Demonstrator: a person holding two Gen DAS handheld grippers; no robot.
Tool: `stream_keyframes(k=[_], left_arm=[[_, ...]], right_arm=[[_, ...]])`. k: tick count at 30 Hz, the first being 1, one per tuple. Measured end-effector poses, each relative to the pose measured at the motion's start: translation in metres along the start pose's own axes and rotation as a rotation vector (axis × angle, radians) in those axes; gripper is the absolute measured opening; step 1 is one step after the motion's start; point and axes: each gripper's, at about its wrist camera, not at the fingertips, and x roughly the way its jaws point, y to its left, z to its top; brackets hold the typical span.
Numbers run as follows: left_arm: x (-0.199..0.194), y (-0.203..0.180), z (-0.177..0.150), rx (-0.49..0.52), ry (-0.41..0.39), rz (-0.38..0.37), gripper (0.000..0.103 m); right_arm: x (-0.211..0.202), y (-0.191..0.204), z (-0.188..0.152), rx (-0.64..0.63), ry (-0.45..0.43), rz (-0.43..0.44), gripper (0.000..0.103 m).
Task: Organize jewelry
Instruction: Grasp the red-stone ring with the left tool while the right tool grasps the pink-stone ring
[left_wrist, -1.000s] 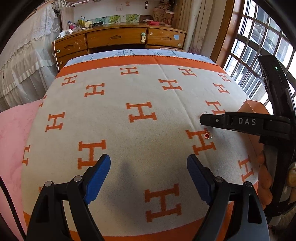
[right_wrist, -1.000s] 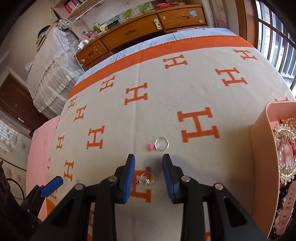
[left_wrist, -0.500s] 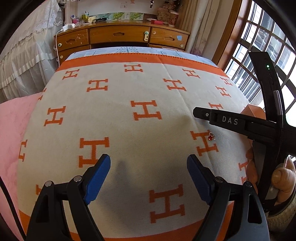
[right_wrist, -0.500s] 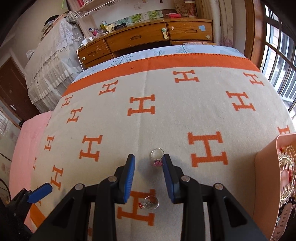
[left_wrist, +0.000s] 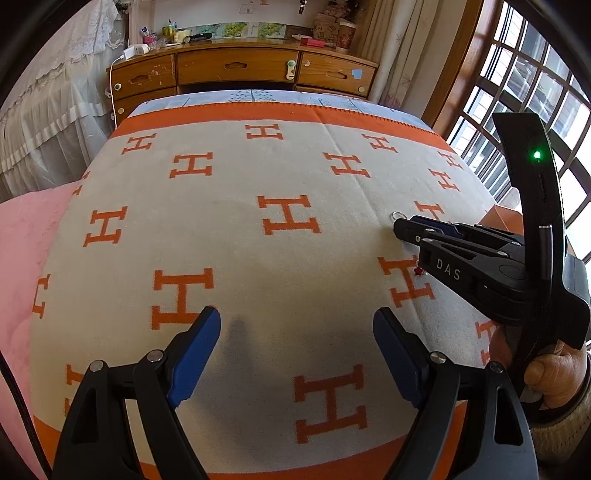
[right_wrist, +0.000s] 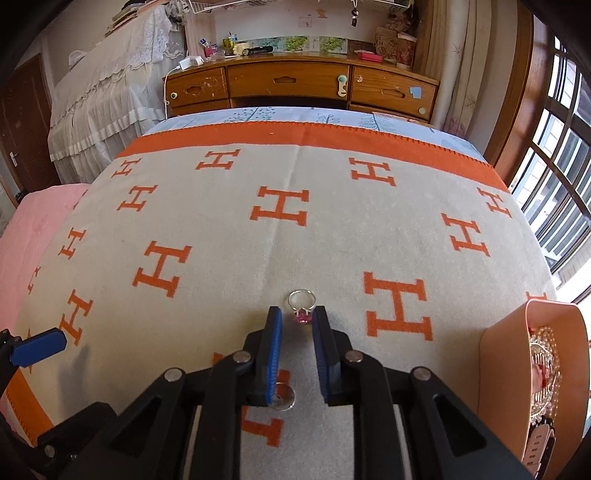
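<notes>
A silver ring with a pink stone (right_wrist: 301, 305) lies on the cream and orange H-pattern blanket (right_wrist: 332, 229). My right gripper (right_wrist: 297, 318) is open a little, its blue fingertips on either side of the pink stone, not closed on it. A second ring with a red stone (right_wrist: 283, 396) lies under that gripper, nearer the camera. In the left wrist view the first ring (left_wrist: 398, 214) shows just past the right gripper (left_wrist: 406, 223), and the red stone (left_wrist: 418, 271) shows beside it. My left gripper (left_wrist: 296, 334) is wide open and empty above the blanket.
A pink tray (right_wrist: 509, 354) holding pearls, a comb and a watch stands at the right edge of the bed. A wooden dresser (right_wrist: 295, 85) stands beyond the bed. Windows are on the right, a pink sheet (left_wrist: 26, 236) on the left.
My right gripper has moved forward over the blanket, from around the red-stone ring to the pink-stone ring. The left gripper has stayed open, its view tilting up slightly.
</notes>
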Motion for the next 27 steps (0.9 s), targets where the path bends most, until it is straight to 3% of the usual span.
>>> stream_keyframes(k=[6, 10, 19, 20, 24, 27], left_arm=[[-0.001, -0.006, 0.002, 0.008, 0.000, 0.001, 0.083], [0.001, -0.021, 0.006, 0.049, -0.005, -0.024, 0.083], [0.025, -0.078, 0.017, 0.308, -0.011, -0.103, 0.082], [0.027, -0.081, 0.018, 0.329, -0.010, -0.106, 0.079], [0.041, -0.088, 0.024, 0.379, 0.045, -0.119, 0.049], [0.048, -0.091, 0.025, 0.409, 0.063, -0.098, 0.046]], right_arm=[[-0.001, -0.008, 0.000, 0.021, 0.001, 0.034, 0.009], [-0.010, -0.029, -0.002, 0.116, 0.022, 0.113, 0.009], [-0.047, -0.074, -0.023, 0.222, 0.014, 0.226, 0.009], [-0.051, -0.077, -0.025, 0.226, 0.009, 0.234, 0.009], [-0.064, -0.086, -0.031, 0.237, -0.013, 0.266, 0.010], [-0.072, -0.092, -0.033, 0.245, -0.034, 0.284, 0.010]])
